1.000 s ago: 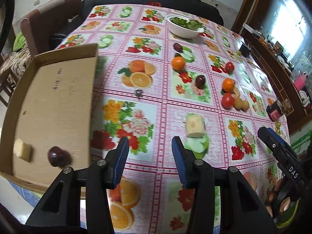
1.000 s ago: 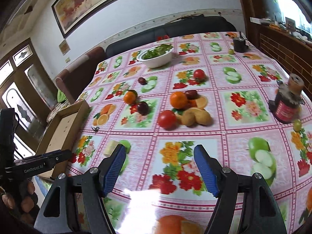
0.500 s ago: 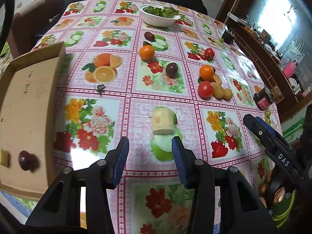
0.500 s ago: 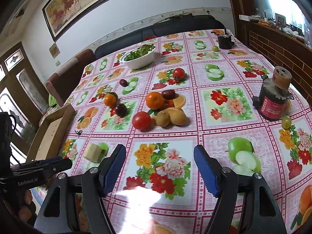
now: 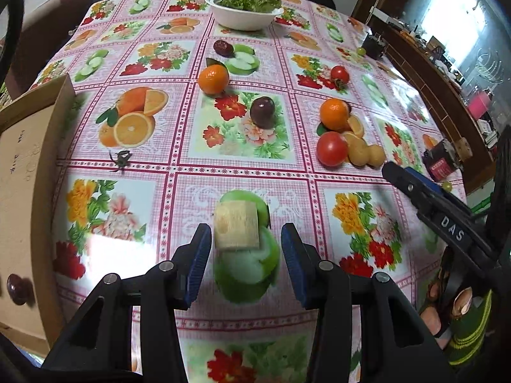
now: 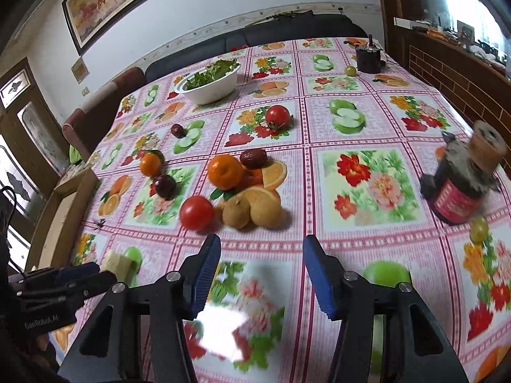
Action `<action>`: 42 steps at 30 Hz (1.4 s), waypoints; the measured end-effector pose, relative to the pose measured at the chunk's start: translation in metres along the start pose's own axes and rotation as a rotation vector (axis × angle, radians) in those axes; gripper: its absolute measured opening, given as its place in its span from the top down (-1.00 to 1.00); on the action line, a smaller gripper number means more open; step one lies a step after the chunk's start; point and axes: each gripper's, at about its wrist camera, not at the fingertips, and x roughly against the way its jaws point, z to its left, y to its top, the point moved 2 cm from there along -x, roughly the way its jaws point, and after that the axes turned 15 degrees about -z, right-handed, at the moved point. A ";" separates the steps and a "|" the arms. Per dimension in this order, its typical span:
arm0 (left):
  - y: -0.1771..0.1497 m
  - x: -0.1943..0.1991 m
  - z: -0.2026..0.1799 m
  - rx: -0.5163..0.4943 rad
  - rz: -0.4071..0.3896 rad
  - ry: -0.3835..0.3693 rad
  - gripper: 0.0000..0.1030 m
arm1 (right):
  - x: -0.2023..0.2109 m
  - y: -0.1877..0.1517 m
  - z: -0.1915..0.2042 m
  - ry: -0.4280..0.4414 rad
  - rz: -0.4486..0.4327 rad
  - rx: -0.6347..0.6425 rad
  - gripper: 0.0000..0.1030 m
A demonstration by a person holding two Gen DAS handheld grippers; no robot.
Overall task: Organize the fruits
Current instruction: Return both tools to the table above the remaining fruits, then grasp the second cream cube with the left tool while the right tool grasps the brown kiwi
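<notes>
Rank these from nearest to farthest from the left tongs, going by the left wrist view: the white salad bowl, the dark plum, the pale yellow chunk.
1. Pale yellow chunk, just ahead of the left tongs, between their tips.
2. Dark plum, mid-table, slightly right.
3. White salad bowl, at the far edge.

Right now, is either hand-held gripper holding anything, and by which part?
Nothing is held. The left hand-held gripper is open just short of the pale yellow chunk, not touching it. The right hand-held gripper is closing over bare tablecloth.
</notes>
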 end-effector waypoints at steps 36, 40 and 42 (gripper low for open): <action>0.005 0.047 0.064 0.035 -0.156 0.125 0.45 | 0.013 -0.004 0.079 0.199 0.001 -0.005 0.46; 0.004 0.056 0.083 0.061 -0.167 0.151 0.45 | 0.014 -0.007 0.111 0.257 0.011 0.033 0.46; 0.004 0.059 0.092 0.077 -0.171 0.162 0.45 | 0.013 -0.009 0.126 0.285 0.019 0.044 0.46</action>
